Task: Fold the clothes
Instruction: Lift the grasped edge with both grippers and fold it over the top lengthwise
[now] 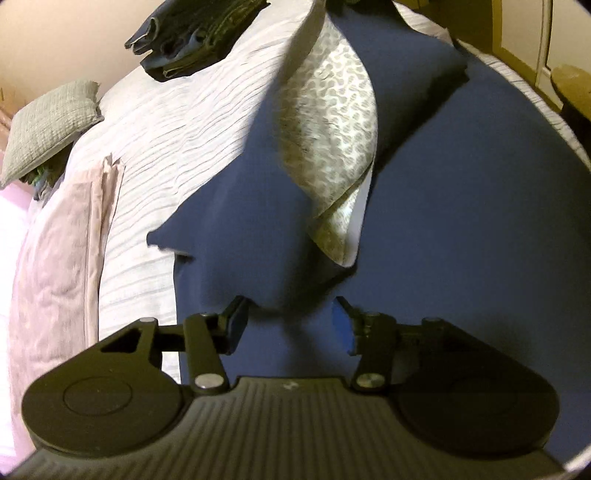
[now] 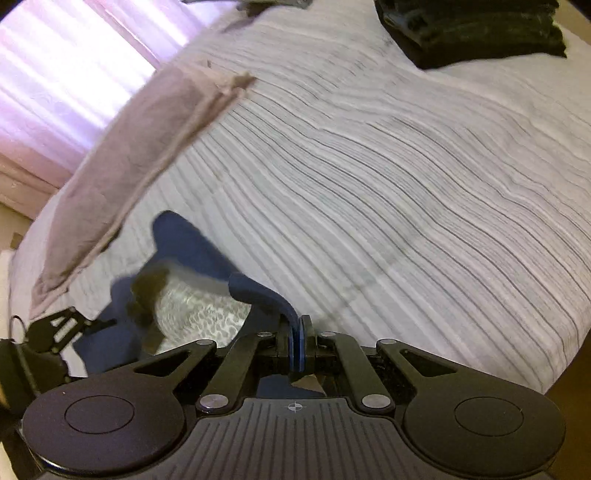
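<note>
A navy blue garment (image 1: 461, 229) lies spread on the bed, with one part lifted up toward the top of the left wrist view. A cream patterned lining flap (image 1: 328, 147) hangs from the lifted part. My left gripper (image 1: 290, 325) is open just above the navy cloth, and a raised fold sits close in front of its fingers. My right gripper (image 2: 299, 343) is shut on an edge of the navy garment (image 2: 258, 291), holding it above the bed. The patterned lining (image 2: 199, 314) shows below it, and the left gripper's body (image 2: 55, 332) is at the far left.
The bed has a white ribbed cover (image 2: 406, 184). A stack of dark folded clothes (image 1: 192, 33) (image 2: 472, 29) sits further up the bed. A folded pink cloth (image 1: 62, 266) (image 2: 140, 147) lies along one side, near a grey pillow (image 1: 48, 125). Wooden furniture (image 1: 569, 81) stands at the right.
</note>
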Motion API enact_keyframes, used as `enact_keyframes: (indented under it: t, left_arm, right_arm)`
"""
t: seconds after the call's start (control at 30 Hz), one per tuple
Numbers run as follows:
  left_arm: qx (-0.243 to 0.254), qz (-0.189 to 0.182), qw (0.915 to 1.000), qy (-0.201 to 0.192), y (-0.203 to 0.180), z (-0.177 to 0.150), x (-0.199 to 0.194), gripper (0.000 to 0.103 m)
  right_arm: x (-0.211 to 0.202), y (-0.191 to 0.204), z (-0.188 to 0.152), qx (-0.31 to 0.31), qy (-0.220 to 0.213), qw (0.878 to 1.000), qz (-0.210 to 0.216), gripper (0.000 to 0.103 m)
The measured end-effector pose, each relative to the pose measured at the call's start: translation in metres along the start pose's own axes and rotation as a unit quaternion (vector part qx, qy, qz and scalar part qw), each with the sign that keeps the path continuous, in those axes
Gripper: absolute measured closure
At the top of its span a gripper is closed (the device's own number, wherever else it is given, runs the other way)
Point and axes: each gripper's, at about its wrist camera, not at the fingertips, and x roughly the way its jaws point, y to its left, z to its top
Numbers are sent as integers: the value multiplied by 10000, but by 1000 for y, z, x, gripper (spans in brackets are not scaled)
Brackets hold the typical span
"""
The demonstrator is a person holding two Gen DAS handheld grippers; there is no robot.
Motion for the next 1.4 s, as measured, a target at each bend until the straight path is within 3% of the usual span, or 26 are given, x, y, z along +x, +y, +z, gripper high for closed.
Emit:
enact_keyframes:
  t: [0.27, 0.4, 0.5, 0.67, 0.97, 1.17, 1.23, 1.33, 1.4]
  left_arm:
    - [369, 516, 9980, 22, -8, 21, 9, 53]
    - [382, 566, 9976, -59, 14, 39, 16, 52]
    - [540, 499, 9973, -29, 36, 52, 28, 52]
    - [1214, 49, 9925, 163, 58, 58, 63, 53]
    - [1922, -479, 9796, 341, 70, 60, 87, 97]
    - [1716, -552, 9832, 296, 76, 55, 53, 101]
    - [1572, -565, 9856, 265, 80, 52, 33, 101]
    - [1487, -529, 9871, 277, 78, 39, -5, 101]
    - [1493, -537, 9868, 326, 73, 25, -31, 101]
  right_arm:
    - [-1, 2, -7, -387, 184, 9986, 295, 102]
    - [-8, 7, -17, -497, 205, 9978, 380, 102]
    - [-10, 8, -22, -568, 215, 9973, 416, 102]
    - [-8, 4, -26, -573, 253, 9971, 435, 102]
    - [-10, 1, -29, -553, 287, 9970, 453, 102]
    - [-20, 11, -29, -763, 318, 9949, 580, 102]
    - [-25, 25, -34, -1060, 432, 9903, 794, 102]
    - [-31, 62, -53, -1800, 764, 9735, 1181, 102]
    - [-31, 92, -75, -2379, 1034, 9558, 1384, 102]
